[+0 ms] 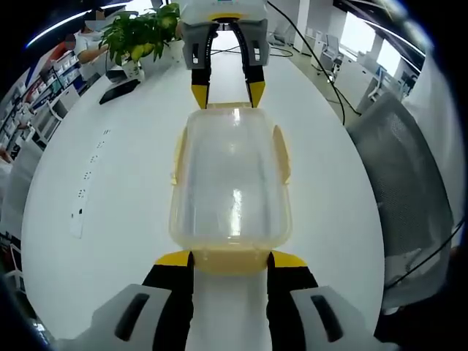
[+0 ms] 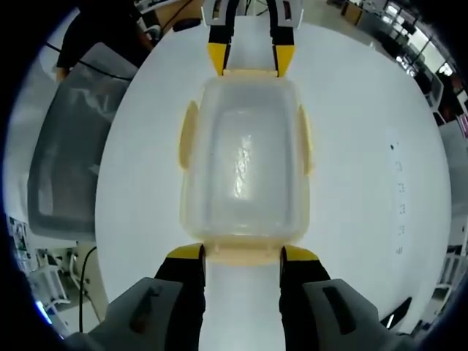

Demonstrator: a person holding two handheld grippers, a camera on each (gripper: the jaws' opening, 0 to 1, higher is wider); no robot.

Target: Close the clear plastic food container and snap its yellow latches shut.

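- The clear container (image 1: 232,183), lid on, is being flanked end to end on the white surface (image 1: 110,205).
- Left tool (image 1: 230,257) and right tool (image 2: 243,252) are being held spread, yellow tips at the end latches, gripping nothing.

you have the clear plastic food container (image 1: 232,183) lying flat with its lid on, lengthwise between your two tongs; one short end sits at your left gripper (image 1: 230,257), the other at your right gripper (image 2: 242,252). its yellow latches (image 1: 281,153) line the edges.
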